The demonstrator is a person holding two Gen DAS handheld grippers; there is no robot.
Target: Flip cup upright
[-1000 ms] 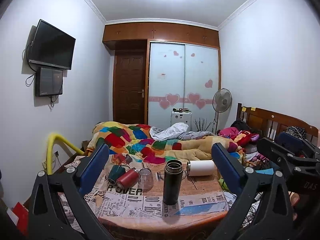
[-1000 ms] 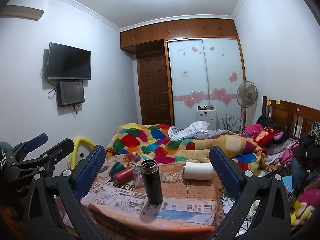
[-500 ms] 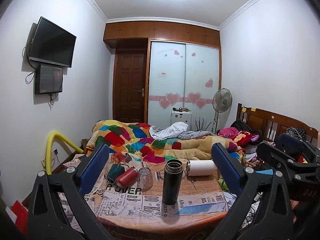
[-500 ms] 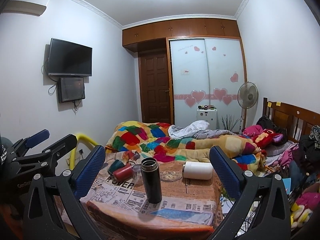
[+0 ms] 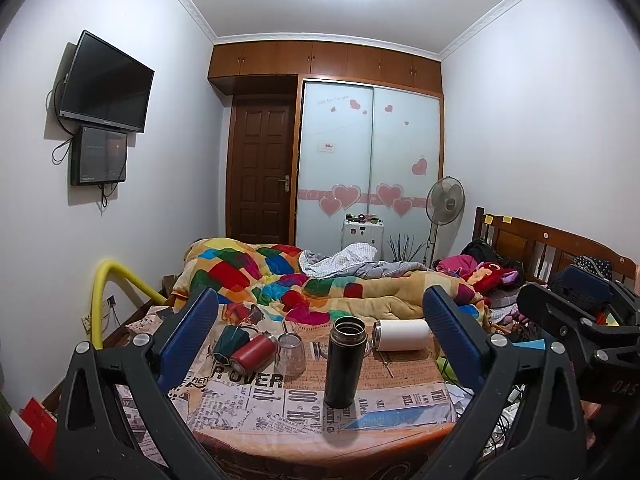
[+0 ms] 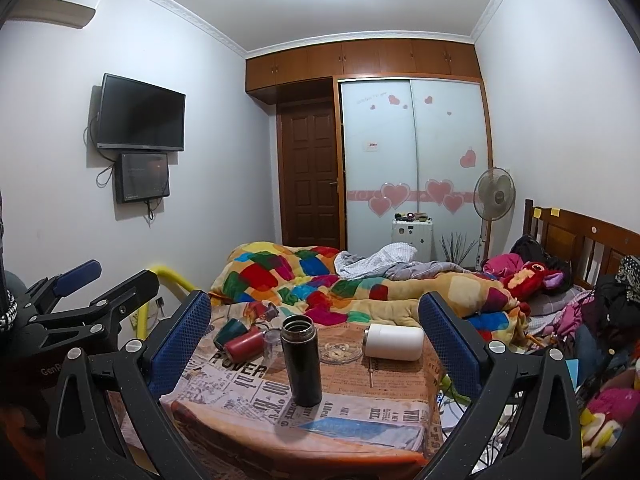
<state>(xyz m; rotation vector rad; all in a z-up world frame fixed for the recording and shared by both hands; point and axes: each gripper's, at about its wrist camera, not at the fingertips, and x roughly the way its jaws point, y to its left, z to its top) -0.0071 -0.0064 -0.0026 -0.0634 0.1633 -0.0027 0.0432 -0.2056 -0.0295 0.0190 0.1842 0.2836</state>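
A black flask [image 5: 345, 361] stands upright and open-topped in the middle of the newspaper-print table [image 5: 280, 404]; it also shows in the right wrist view [image 6: 301, 360]. A white cup [image 5: 401, 334] lies on its side at the back right [image 6: 394, 341]. A red cup [image 5: 253, 351] and a dark green cup [image 5: 230, 340] lie on their sides at the back left, next to an upside-down clear glass [image 5: 291, 354]. My left gripper [image 5: 320, 340] and my right gripper [image 6: 316, 340] are both open and empty, well short of the cups.
A glass ashtray [image 6: 340, 350] sits behind the flask. A small metal pin [image 6: 371, 376] lies near the white cup. A bed with a colourful quilt [image 5: 320, 280] lies behind the table. A yellow pipe [image 5: 116, 284] stands at the left wall.
Both views have shifted slightly; the table and cups sit a touch nearer. Nothing on the table has moved and both grippers stay open.
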